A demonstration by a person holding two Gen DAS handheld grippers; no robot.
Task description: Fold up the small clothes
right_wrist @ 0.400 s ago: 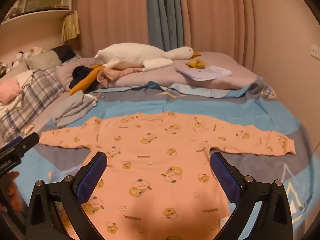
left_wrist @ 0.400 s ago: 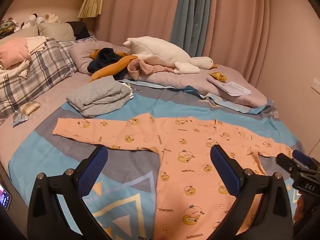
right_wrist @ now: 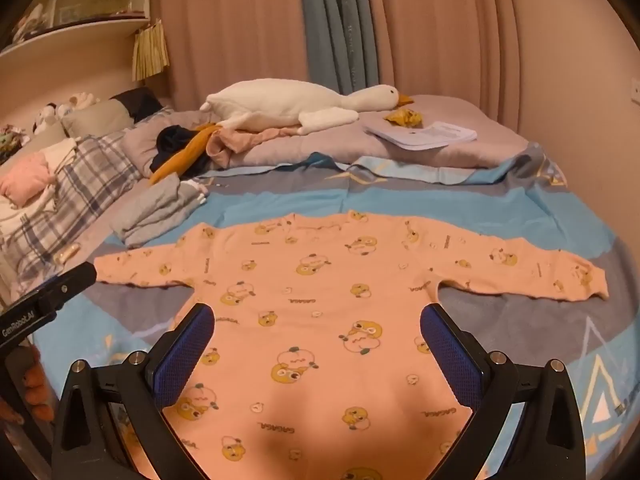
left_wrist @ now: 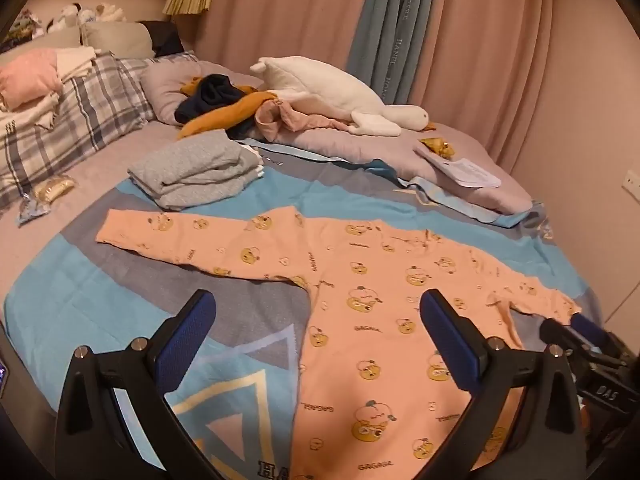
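Observation:
A small peach long-sleeved shirt (left_wrist: 372, 304) with yellow cartoon prints lies flat on the blue patterned bedspread (left_wrist: 100, 292), sleeves spread out to both sides. It also shows in the right wrist view (right_wrist: 320, 300). My left gripper (left_wrist: 316, 328) is open and empty, hovering over the shirt's left side near the armpit. My right gripper (right_wrist: 316, 340) is open and empty above the shirt's body. The right gripper also shows at the lower right of the left wrist view (left_wrist: 576, 336); the left gripper shows at the left edge of the right wrist view (right_wrist: 52, 296).
A folded grey garment pile (left_wrist: 196, 168) lies behind the left sleeve. A white goose plush (left_wrist: 332, 92), loose dark and mustard clothes (left_wrist: 224, 104), papers (left_wrist: 464, 168), plaid pillows (left_wrist: 68, 120) and curtains (left_wrist: 392, 28) are at the back.
The left gripper has shifted slightly left and forward over the shirt. The shirt lies as before; both grippers stay open.

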